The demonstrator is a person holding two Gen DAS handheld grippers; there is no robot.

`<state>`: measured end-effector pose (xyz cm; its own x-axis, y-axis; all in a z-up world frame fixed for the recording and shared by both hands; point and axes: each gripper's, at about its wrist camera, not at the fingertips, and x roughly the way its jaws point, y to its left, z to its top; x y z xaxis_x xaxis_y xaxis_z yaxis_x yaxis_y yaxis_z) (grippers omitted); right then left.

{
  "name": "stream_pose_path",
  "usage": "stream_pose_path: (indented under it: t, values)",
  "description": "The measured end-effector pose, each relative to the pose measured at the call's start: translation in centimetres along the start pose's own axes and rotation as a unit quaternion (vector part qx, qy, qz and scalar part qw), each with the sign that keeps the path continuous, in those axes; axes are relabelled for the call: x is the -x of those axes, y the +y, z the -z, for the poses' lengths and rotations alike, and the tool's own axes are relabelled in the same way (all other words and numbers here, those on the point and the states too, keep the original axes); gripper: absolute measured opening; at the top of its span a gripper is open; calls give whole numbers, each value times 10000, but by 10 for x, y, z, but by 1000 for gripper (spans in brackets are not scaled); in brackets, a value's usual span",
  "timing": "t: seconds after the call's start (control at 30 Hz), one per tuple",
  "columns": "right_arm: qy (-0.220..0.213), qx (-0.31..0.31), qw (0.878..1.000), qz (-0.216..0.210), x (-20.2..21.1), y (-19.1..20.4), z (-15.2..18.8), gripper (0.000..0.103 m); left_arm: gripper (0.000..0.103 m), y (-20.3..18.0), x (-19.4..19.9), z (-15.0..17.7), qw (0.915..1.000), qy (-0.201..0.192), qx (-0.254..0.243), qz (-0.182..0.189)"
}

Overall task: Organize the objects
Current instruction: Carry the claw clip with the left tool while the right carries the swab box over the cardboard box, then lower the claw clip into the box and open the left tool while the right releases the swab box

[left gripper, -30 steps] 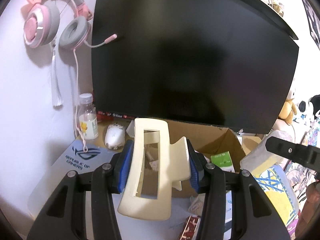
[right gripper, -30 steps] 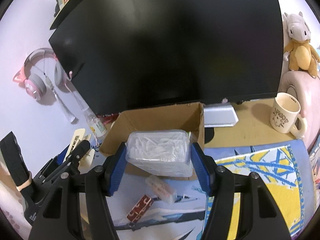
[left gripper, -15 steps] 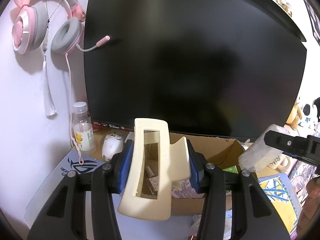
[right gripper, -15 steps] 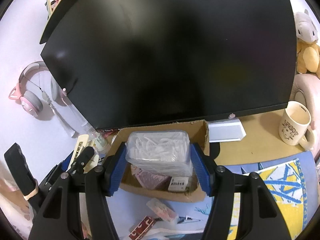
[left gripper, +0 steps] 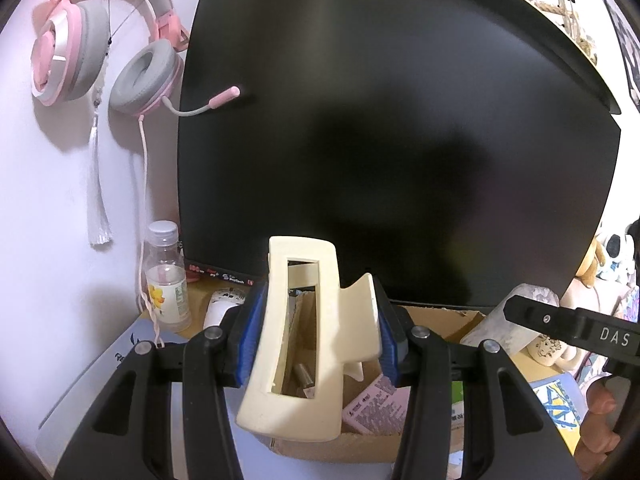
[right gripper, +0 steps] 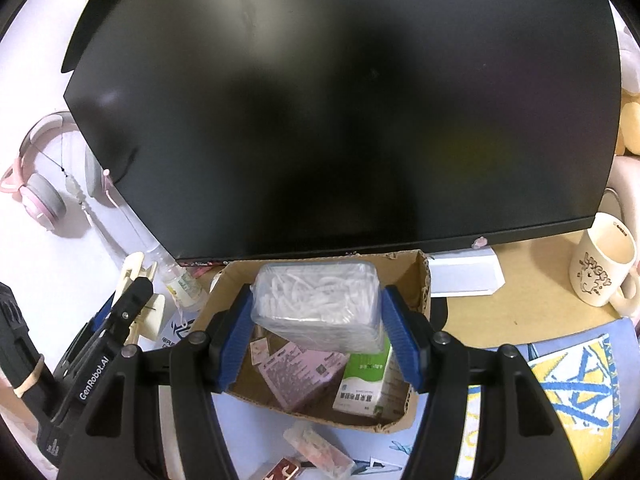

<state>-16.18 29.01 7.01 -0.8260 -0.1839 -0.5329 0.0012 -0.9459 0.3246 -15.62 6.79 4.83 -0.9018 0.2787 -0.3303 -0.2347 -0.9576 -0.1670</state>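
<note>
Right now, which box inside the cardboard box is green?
The upright green-and-white box at the right; the pink box beside it lies flat.

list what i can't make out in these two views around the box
- Cardboard box floor, left wrist view: mostly hidden behind the cream hair claw.
- Pink packet text, right wrist view: too small.
- Clear bag contents: blurred white pieces.
- Red item: cut off by the bottom edge.
</note>
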Motion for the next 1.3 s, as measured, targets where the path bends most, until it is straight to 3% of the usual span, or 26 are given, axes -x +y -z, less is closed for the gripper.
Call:
stream_pose_path:
  t: [0.27,0.6,1.3]
  values:
    - [-15,-271,9993,-269,-17,-12,-2,67,47,-12,-15,7,9997,-70,-196,158]
    - [3,-201,9996,-214,-28,-11,7,67,47,-31,-38,22,9986,178,-486,-47]
    - [114,-314,9994,-100,-37,-21,11,67,47,-15,-62,33,9978,504,-313,-303]
